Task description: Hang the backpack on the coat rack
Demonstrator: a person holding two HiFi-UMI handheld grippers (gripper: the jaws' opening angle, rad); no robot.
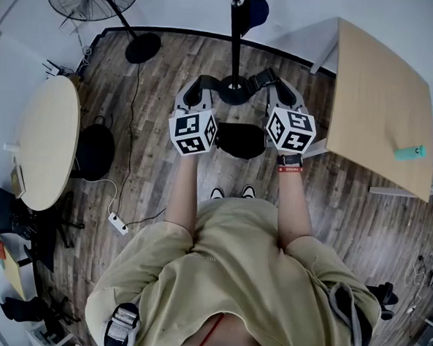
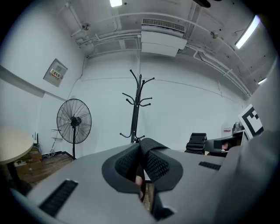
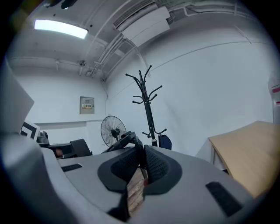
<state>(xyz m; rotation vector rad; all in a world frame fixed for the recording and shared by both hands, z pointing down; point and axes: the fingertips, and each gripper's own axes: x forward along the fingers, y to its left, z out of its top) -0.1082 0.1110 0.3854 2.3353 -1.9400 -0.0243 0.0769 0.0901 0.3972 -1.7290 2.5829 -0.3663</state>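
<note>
The left gripper [image 2: 141, 153] and right gripper [image 3: 141, 162] each have jaws clamped tight on a black strap [image 1: 265, 78] — held apart, probably to keep a loop open for hanging. The backpack [image 1: 240, 141] dangles beneath them, just in front of the coat rack [image 1: 234, 38] — not yet on it.

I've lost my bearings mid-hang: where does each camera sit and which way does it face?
Head view: on the person's head, facing steeply down; shows forearms, shoes, left gripper, right gripper, backpack between.
Left gripper view: rides that gripper, faces the coat rack over jaws shut on a strap.
Right gripper view: same on the other, wooden table at right.
Shared: both gripper views show coat rack and fan.
</note>
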